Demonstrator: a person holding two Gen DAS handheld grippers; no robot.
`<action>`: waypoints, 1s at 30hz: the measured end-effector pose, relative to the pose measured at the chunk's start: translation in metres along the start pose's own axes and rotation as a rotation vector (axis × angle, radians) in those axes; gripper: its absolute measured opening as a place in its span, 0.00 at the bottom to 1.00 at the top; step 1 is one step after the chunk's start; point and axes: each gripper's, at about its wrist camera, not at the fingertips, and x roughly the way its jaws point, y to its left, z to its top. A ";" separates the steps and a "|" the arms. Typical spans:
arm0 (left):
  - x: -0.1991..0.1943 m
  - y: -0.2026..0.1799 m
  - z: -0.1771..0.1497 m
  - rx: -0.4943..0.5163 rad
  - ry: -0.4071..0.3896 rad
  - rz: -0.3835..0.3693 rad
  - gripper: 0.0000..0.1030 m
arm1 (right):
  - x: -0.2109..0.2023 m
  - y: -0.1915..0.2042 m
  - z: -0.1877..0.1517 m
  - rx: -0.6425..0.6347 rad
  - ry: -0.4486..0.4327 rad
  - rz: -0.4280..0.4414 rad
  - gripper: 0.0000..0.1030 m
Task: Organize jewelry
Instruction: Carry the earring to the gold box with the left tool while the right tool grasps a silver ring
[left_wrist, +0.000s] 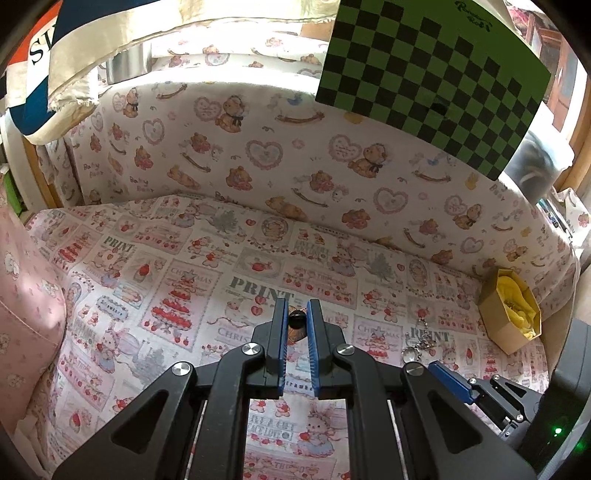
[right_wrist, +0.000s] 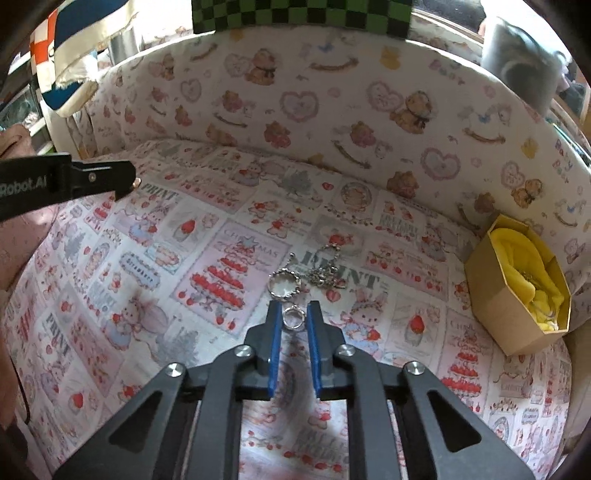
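My left gripper (left_wrist: 297, 314) is shut on a dark bead bracelet (left_wrist: 296, 318), held above the printed cloth; brown beads hang below between the fingers. My right gripper (right_wrist: 293, 314) is shut on a silver ring (right_wrist: 293, 318) just above the cloth. A silver chain with a round pendant (right_wrist: 284, 282) lies right beyond the right fingertips; it also shows in the left wrist view (left_wrist: 417, 347). A tan octagonal jewelry box (right_wrist: 517, 291) with yellow lining stands open at the right, also in the left wrist view (left_wrist: 511, 314). The left gripper shows in the right wrist view (right_wrist: 136, 181).
A printed cloth (right_wrist: 147, 258) covers the work surface. A padded teddy-bear wall (left_wrist: 258, 155) curves around the back. A green checkered board (left_wrist: 436, 74) leans above it. A pink cushion (left_wrist: 22, 302) sits at the left.
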 end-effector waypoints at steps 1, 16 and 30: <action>0.000 -0.001 0.000 0.001 0.000 -0.001 0.09 | -0.002 -0.004 -0.002 0.003 -0.009 0.003 0.12; -0.020 -0.036 -0.021 0.063 -0.254 -0.054 0.09 | -0.084 -0.080 -0.043 0.110 -0.452 -0.081 0.12; -0.030 -0.072 -0.050 0.222 -0.430 -0.087 0.09 | -0.103 -0.158 -0.048 0.277 -0.602 -0.186 0.12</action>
